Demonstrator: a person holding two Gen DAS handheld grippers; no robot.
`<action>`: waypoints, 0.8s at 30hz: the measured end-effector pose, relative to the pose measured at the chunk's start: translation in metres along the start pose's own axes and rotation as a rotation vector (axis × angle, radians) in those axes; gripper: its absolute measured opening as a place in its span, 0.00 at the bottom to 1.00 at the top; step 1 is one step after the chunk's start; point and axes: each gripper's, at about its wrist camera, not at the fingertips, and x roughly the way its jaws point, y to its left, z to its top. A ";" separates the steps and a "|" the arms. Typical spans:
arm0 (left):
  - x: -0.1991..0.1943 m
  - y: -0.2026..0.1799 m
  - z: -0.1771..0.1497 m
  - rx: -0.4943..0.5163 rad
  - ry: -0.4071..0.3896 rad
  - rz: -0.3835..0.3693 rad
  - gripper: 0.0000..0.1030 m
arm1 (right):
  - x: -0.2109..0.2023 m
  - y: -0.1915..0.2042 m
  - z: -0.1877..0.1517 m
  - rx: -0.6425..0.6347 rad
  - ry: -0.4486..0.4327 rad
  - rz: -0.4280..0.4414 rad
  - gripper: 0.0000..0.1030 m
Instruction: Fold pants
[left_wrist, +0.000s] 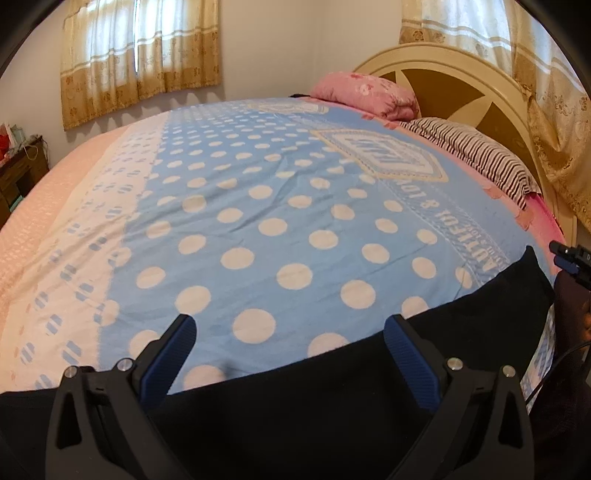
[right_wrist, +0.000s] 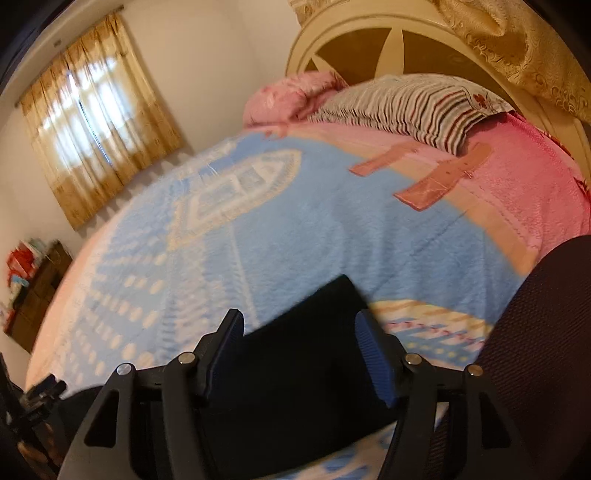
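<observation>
One pair of dark navy cloth pants, spread along the near edge of the bed's blue polka-dot cotton bedspread. Two pillows by the headboard – one pink floral, one striped. Left claw wide, nothing gripped. Right claw apart, pants corner between, not pinched. Only in the right view – a dark mesh chair back.
</observation>
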 end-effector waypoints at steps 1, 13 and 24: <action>0.003 -0.004 0.000 -0.002 0.007 -0.006 1.00 | 0.004 -0.004 0.000 0.000 0.008 -0.021 0.62; 0.014 -0.047 -0.003 0.075 0.037 -0.061 1.00 | 0.036 -0.044 -0.014 0.025 0.177 -0.064 0.62; 0.027 -0.055 -0.009 0.107 0.062 -0.042 1.00 | 0.045 -0.036 -0.013 -0.065 0.234 -0.057 0.61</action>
